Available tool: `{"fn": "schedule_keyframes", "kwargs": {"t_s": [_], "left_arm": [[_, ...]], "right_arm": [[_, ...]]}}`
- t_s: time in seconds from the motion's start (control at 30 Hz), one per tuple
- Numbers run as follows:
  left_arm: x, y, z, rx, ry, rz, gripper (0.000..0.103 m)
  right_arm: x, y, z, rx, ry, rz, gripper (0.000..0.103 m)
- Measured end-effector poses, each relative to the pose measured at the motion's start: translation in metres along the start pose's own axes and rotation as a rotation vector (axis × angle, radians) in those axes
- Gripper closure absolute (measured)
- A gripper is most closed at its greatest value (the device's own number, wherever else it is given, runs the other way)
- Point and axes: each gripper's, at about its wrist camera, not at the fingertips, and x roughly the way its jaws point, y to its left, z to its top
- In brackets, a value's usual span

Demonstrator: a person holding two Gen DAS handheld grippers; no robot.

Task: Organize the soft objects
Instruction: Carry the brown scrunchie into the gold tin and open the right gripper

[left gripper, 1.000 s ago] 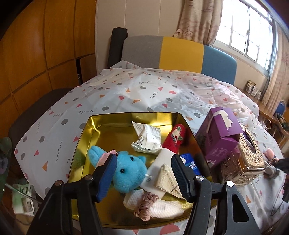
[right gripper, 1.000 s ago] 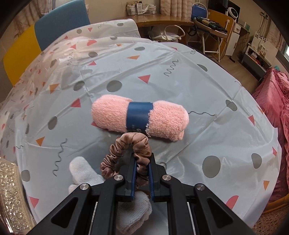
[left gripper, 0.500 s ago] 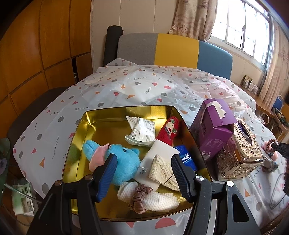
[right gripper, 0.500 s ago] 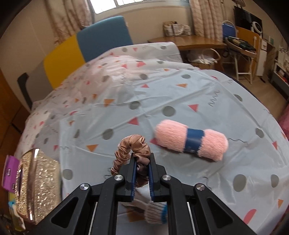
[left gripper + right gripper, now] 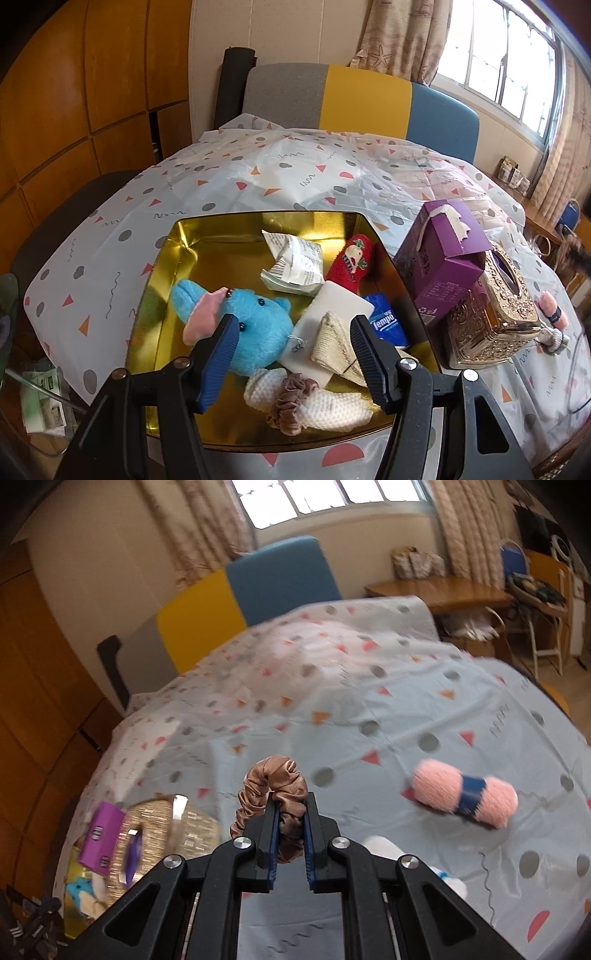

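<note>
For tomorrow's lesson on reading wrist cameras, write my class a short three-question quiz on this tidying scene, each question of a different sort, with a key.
1. True or false: the right gripper is shut on a brown satin scrunchie.
2. Multiple choice: where does the pink rolled towel with the blue band lie? A) in the gold tray B) on the patterned tablecloth C) on the purple tissue box
3. Fill in: the left gripper hovers open above the gold tray, its left finger in front of the blue ____ toy.

Key: 1 true; 2 B, on the patterned tablecloth; 3 plush.
</note>
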Motion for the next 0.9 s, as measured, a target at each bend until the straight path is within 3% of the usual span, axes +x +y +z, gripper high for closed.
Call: {"fn": "schedule_keyframes", "kwargs": {"t_s": [0.2,0.37,0.47,0.6,0.67,0.83,0.9], "left_arm": [[-0.005,0.013,0.001,-0.022,-0.02,0.027,0.036],[-0.01,0.026,-0.001,-0.045,-0.028,0.04,0.036],[-0.012,0.034,-0.003,-0.061,-0.027,0.049,0.036],[-0.013,0.043,-0.007,-0.075,-0.023,0.058,0.036],[-0.013,0.047,-0.009,-0.08,-0.019,0.061,0.036],[-0.012,0.054,-0.014,-0.093,-0.011,0.068,0.036],[-0.013,0.057,-0.015,-0.101,-0.01,0.065,0.036]], "right_arm": [[-0.012,0.12,0.015,-0.202,-0.021,0.179,0.093],[0.008,0.217,-0.013,-0.353,0.07,0.308,0.093],[0.037,0.263,-0.044,-0.413,0.168,0.361,0.093],[0.078,0.296,-0.082,-0.434,0.291,0.375,0.093],[0.1,0.306,-0.101,-0.43,0.351,0.371,0.088],[0.125,0.312,-0.123,-0.402,0.417,0.359,0.062],[0.12,0.312,-0.124,-0.404,0.408,0.361,0.062]]}}
